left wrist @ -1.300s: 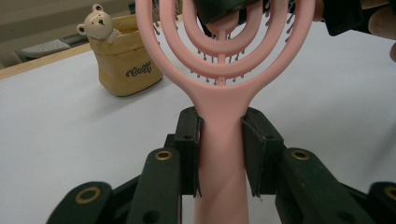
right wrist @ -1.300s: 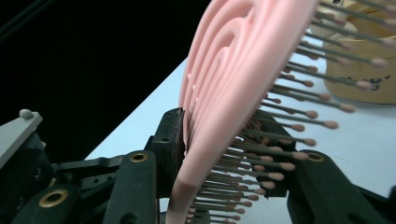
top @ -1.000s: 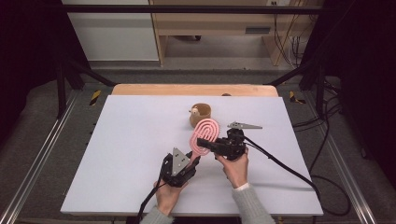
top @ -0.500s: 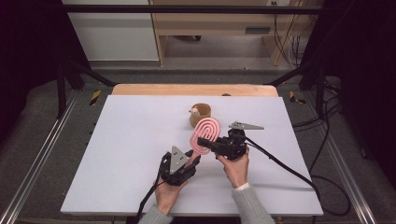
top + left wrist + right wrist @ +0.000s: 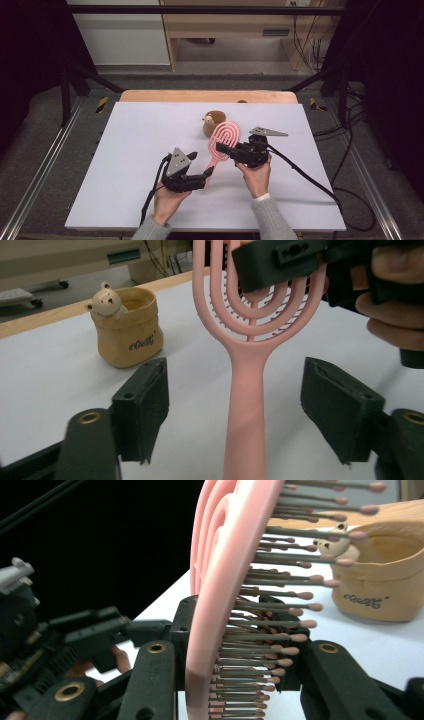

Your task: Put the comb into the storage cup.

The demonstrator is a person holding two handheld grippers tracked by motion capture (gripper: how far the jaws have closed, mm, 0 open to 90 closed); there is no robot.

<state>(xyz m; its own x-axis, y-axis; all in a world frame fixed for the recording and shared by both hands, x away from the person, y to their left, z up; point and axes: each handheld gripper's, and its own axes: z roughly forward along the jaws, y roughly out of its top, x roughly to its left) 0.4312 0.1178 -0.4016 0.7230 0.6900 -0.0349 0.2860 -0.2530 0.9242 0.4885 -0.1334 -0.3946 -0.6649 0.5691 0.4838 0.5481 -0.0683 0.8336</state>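
The left gripper [image 5: 235,415] has just been opening: its jaws now stand spread on either side of the pink plastic vented hairbrush [image 5: 223,142], whose handle runs between them untouched. The right gripper [image 5: 234,151] pinches the brush head, held above the white table [image 5: 125,150], at 5 o'clock from the tan bear-shaped cup [image 5: 212,123]. The handover looks complete, so the right gripper alone likely carries the brush.

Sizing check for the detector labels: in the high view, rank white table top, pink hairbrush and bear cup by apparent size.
1. White table top, by far the largest.
2. Pink hairbrush, long from handle to oval head.
3. Bear cup, smallest; the brush head covers part of it, so its full size is somewhat unsure.
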